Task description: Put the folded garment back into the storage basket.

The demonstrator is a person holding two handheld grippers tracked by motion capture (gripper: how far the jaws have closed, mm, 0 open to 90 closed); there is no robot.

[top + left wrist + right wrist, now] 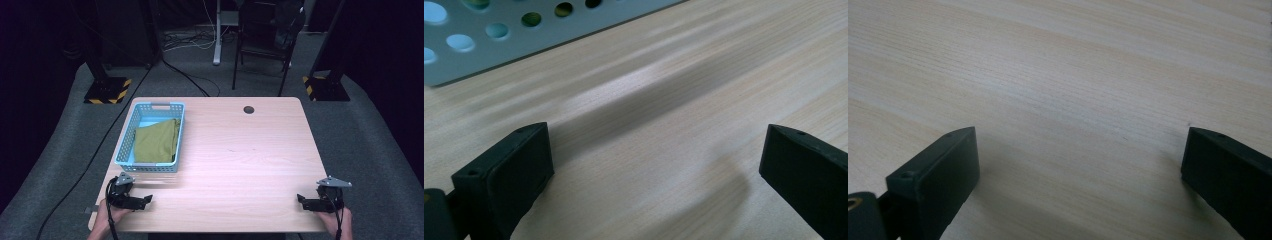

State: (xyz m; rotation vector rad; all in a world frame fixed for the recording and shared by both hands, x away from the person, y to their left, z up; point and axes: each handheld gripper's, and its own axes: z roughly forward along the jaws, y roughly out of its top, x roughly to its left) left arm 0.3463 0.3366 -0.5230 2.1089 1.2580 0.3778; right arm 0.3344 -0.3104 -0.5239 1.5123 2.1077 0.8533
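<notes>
Flanking bare table [240, 160], spread tongs; basket [127, 145] nearby.

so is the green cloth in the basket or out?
In. The folded green cloth lies inside the blue basket; both grippers rest open near the table's front edge.

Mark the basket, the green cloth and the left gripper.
basket [125, 148]: high view, on its left wall.
green cloth [156, 142]: high view, middle of the folded cloth in the basket.
left gripper [148, 199]: high view, between its jaw tips.
</notes>
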